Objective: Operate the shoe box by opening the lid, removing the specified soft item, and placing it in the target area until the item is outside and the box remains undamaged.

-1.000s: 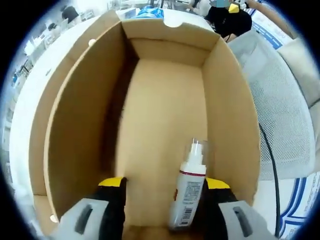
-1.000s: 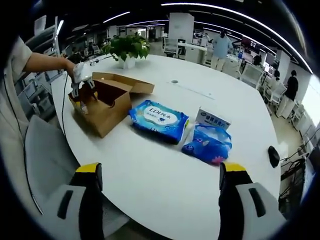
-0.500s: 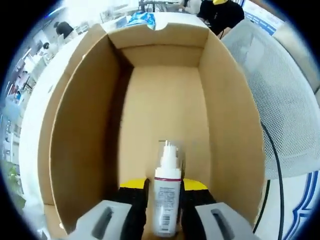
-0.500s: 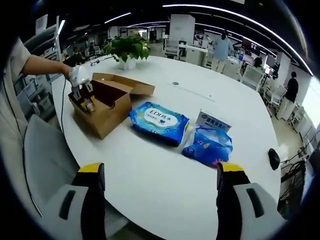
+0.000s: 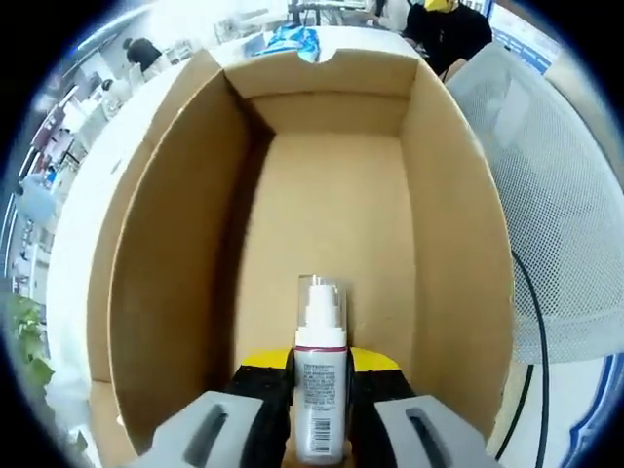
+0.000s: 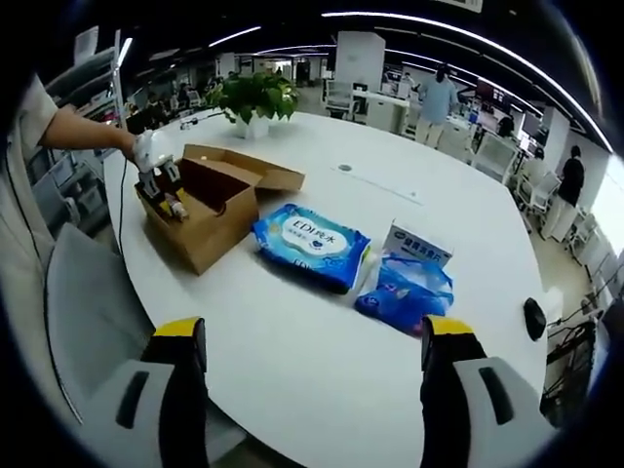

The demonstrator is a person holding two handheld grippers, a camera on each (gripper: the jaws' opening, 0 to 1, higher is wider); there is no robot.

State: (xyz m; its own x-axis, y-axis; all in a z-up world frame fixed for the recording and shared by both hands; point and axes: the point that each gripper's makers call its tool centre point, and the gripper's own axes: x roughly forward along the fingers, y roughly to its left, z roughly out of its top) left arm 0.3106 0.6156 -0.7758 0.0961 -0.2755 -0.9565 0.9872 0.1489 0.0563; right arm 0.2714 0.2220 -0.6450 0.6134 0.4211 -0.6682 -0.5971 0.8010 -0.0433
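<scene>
Open-plan office behind everything, with your round white desk carrying the lot. Item one, the shoe box: brown cardboard, lid folded back, standing near the desk's far left edge in the right gripper view; in the left gripper view you look straight down its bare interior, walls rising on both sides and nothing on the floor ahead. Item two, the spray bottle: white, with a clear cap, a dark red band and a printed label, held upright between the yellow-tipped jaws of your left claw, which are drawn in against its sides at the box's near end. The right gripper view gives the same grip from afar, your left claw small at the box's near corner under your hand, the bottle too small there to read. Item three, your right claw: jaws spread wide apart, holding nothing, hovering over bare desk near its front edge. Item four, a blue wet-wipes pack lying flat just right of the box. Item five, a small white carton with a blue plastic bag lying against its front. Item six, a potted plant beyond the box. Item seven, a white mesh chair beside the box in the left gripper view, with a black cable trailing across it. Several people stand among distant desks in the right gripper view.
</scene>
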